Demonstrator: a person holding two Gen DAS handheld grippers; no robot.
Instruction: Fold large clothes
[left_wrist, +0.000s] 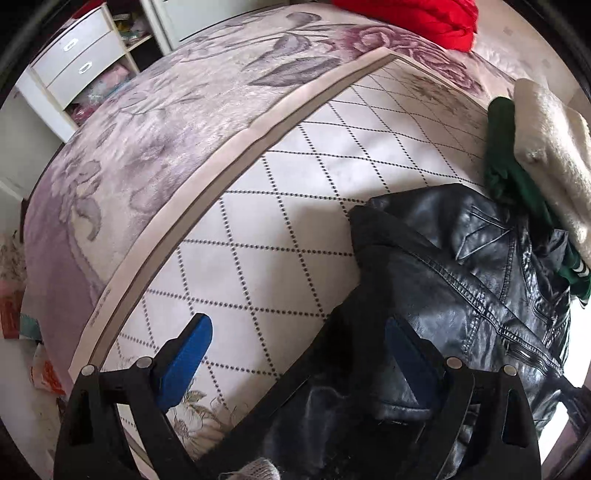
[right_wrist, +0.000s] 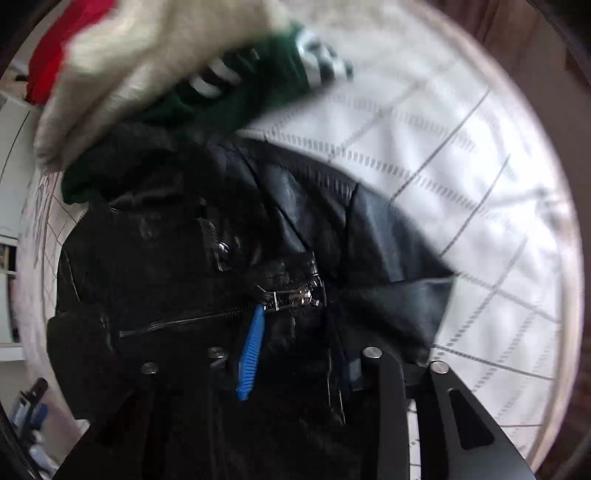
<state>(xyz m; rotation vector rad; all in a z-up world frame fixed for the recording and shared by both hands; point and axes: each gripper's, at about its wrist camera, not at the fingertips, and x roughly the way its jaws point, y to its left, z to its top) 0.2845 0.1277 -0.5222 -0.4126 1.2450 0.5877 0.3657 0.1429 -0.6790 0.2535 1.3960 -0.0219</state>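
Note:
A black leather jacket (left_wrist: 465, 273) lies crumpled on the white diamond-quilted bed cover (left_wrist: 280, 206), with its zipper showing in the right wrist view (right_wrist: 291, 295). My left gripper (left_wrist: 295, 347) is open; its right blue finger (left_wrist: 402, 350) rests against the jacket's edge and its left blue finger (left_wrist: 188, 354) is over the bare cover. My right gripper (right_wrist: 295, 354) is pressed into the jacket (right_wrist: 177, 266) near the zipper. One blue finger (right_wrist: 251, 354) shows and the other is buried in leather. The view is blurred.
A green garment with white stripes (left_wrist: 506, 166) and a cream knit (left_wrist: 550, 147) lie beyond the jacket, also in the right wrist view (right_wrist: 236, 85). A red garment (left_wrist: 421, 18) sits at the far end. A floral blanket (left_wrist: 147, 122) and white drawers (left_wrist: 77, 62) lie to the left.

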